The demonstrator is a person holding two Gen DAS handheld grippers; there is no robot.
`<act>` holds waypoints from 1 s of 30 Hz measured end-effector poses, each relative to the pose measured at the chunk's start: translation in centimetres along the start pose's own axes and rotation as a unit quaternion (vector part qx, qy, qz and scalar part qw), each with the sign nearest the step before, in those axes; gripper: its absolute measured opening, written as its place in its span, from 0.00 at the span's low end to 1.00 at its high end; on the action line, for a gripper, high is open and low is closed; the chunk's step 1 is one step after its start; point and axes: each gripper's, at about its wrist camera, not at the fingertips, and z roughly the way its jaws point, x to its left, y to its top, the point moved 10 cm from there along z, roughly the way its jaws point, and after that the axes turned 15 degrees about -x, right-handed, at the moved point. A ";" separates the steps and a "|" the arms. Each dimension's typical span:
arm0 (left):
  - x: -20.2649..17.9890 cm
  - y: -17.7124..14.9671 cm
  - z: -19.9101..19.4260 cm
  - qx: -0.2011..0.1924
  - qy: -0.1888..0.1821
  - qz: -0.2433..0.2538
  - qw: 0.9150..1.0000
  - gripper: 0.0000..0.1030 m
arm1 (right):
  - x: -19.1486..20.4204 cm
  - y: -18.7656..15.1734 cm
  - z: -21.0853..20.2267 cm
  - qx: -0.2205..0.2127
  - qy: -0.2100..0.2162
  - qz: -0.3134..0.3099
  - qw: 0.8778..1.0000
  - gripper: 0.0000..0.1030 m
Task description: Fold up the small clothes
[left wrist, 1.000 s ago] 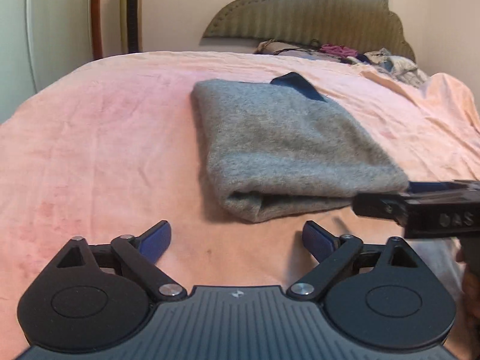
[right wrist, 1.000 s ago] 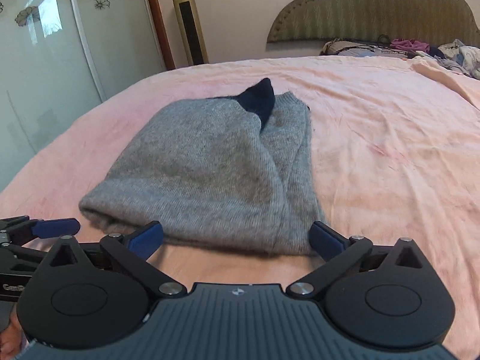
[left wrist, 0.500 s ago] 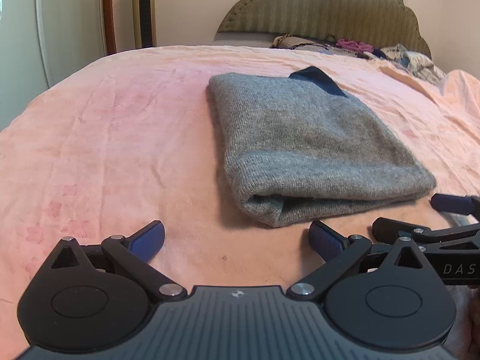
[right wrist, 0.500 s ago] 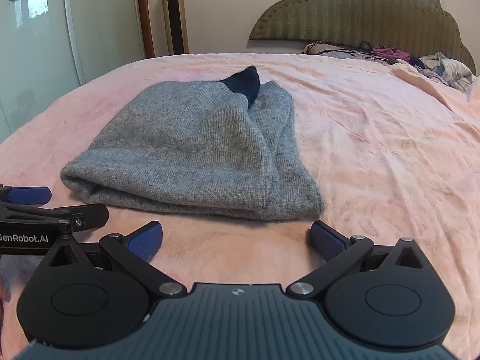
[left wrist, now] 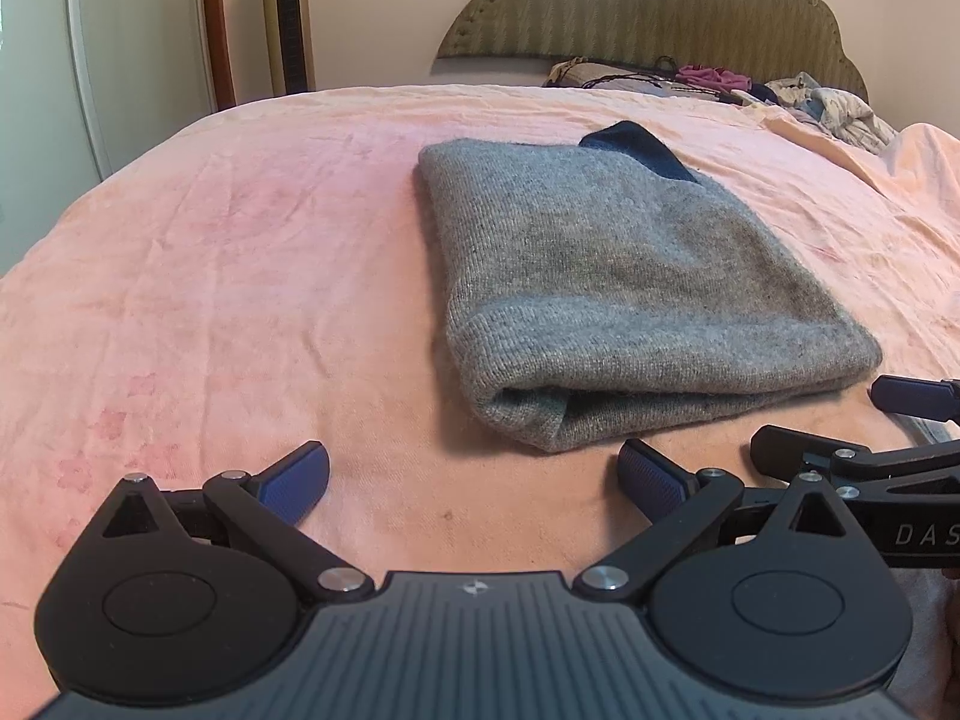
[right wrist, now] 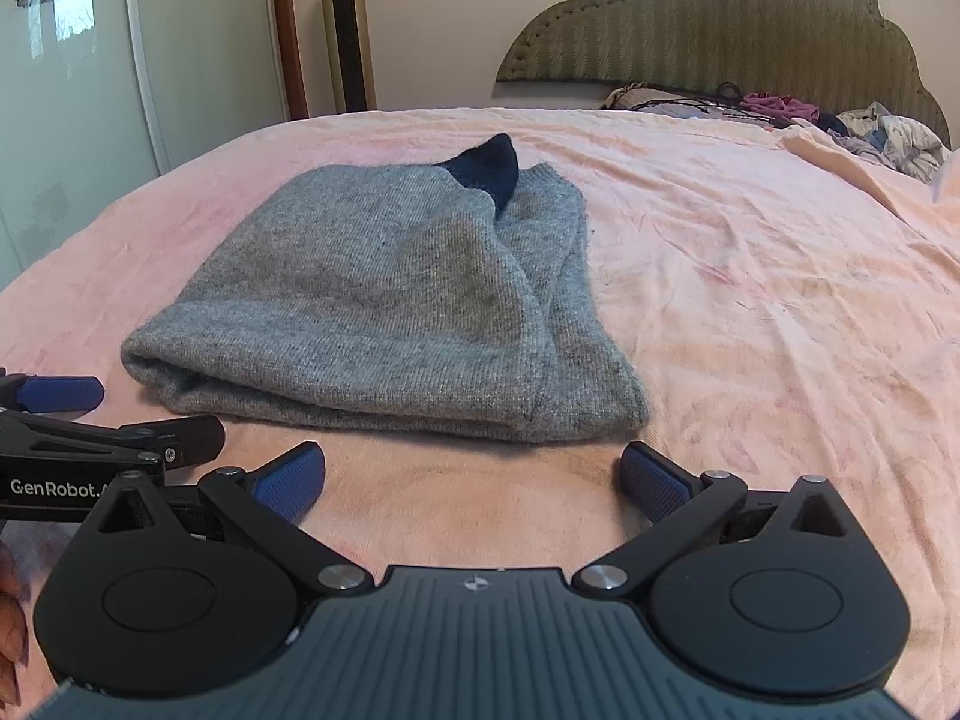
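Observation:
A grey knitted garment (left wrist: 624,276) lies folded on the pink bedspread (left wrist: 240,276), with a dark blue cuff (left wrist: 636,150) poking out at its far end. The right wrist view shows the same garment (right wrist: 390,300) and cuff (right wrist: 486,171). My left gripper (left wrist: 474,477) is open and empty, just short of the garment's near folded edge. My right gripper (right wrist: 471,477) is open too, empty, a little back from the near hem. Each gripper shows at the edge of the other's view: the right gripper (left wrist: 840,426) and the left gripper (right wrist: 132,414).
A padded olive headboard (left wrist: 654,6) stands at the far end, with a heap of loose clothes and cords (left wrist: 750,84) below it. A tall gold tower fan (right wrist: 348,30) and a glass wardrobe door (right wrist: 66,90) stand to the left. Pink bedspread (right wrist: 780,300) stretches to the right.
Both grippers have drawn back from the garment and lifted a little, so it looks farther off. The garment has not moved. Both stayed open.

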 end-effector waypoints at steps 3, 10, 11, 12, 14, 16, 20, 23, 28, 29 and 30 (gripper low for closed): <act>0.0 0.0 0.0 0.001 0.001 0.001 1.000 1.00 | 0.0 0.0 0.0 0.000 0.000 0.000 1.000 1.00; 0.0 0.0 0.0 0.001 0.001 0.000 1.000 1.00 | 0.0 0.0 0.0 0.000 0.000 -0.001 1.000 1.00; 0.0 0.0 0.0 0.001 0.002 0.001 1.000 1.00 | 0.0 0.0 0.0 0.000 0.000 0.000 1.000 1.00; 0.0 0.0 0.0 0.001 0.002 0.001 1.000 1.00 | 0.0 0.0 0.0 0.000 0.000 0.000 1.000 1.00; 0.0 0.0 0.0 0.000 0.003 0.000 1.000 1.00 | 0.0 0.0 0.0 0.000 0.000 -0.001 1.000 1.00; 0.0 0.0 0.0 -0.001 0.004 -0.001 1.000 1.00 | 0.0 0.0 0.0 0.000 0.000 -0.001 1.000 1.00; 0.1 0.0 0.1 -0.003 0.009 -0.003 1.000 1.00 | 0.0 0.0 0.0 0.001 -0.001 -0.003 1.000 1.00; 0.2 0.0 0.1 -0.005 0.009 -0.004 1.000 1.00 | -0.1 0.0 0.0 0.001 -0.001 -0.003 1.000 1.00; 0.3 0.0 0.0 -0.011 0.010 -0.004 1.000 1.00 | -0.1 0.0 0.0 0.001 -0.001 -0.005 1.000 1.00; 0.3 0.0 0.0 -0.011 0.009 -0.004 1.000 1.00 | -0.1 0.0 0.0 0.001 -0.001 -0.005 1.000 1.00; 0.3 0.0 0.0 -0.012 0.009 -0.004 1.000 1.00 | -0.1 0.0 0.0 0.001 -0.001 -0.005 1.000 1.00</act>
